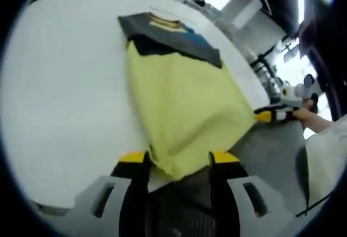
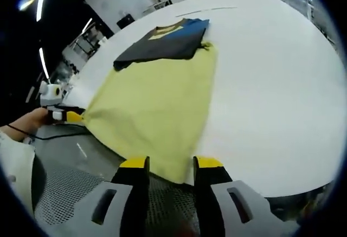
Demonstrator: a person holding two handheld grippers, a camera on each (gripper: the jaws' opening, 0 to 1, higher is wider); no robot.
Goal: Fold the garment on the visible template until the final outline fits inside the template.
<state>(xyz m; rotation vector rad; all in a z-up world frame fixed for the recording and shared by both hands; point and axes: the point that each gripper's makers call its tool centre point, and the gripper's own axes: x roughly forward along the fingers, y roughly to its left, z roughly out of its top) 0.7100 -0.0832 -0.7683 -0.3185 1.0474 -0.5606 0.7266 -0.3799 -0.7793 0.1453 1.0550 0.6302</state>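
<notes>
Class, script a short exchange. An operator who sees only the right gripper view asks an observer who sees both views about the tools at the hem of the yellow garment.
Operator: The left tool looks tiny at the far hem corner of the yellow garment. How do its jaws stand?
Observer: In the left gripper view they stand apart, and that hem corner lies between them.
Operator: What does that view show of my right tool?
Observer: The right tool has its yellow tip at the other hem corner, and a hand holds it from behind.
</notes>
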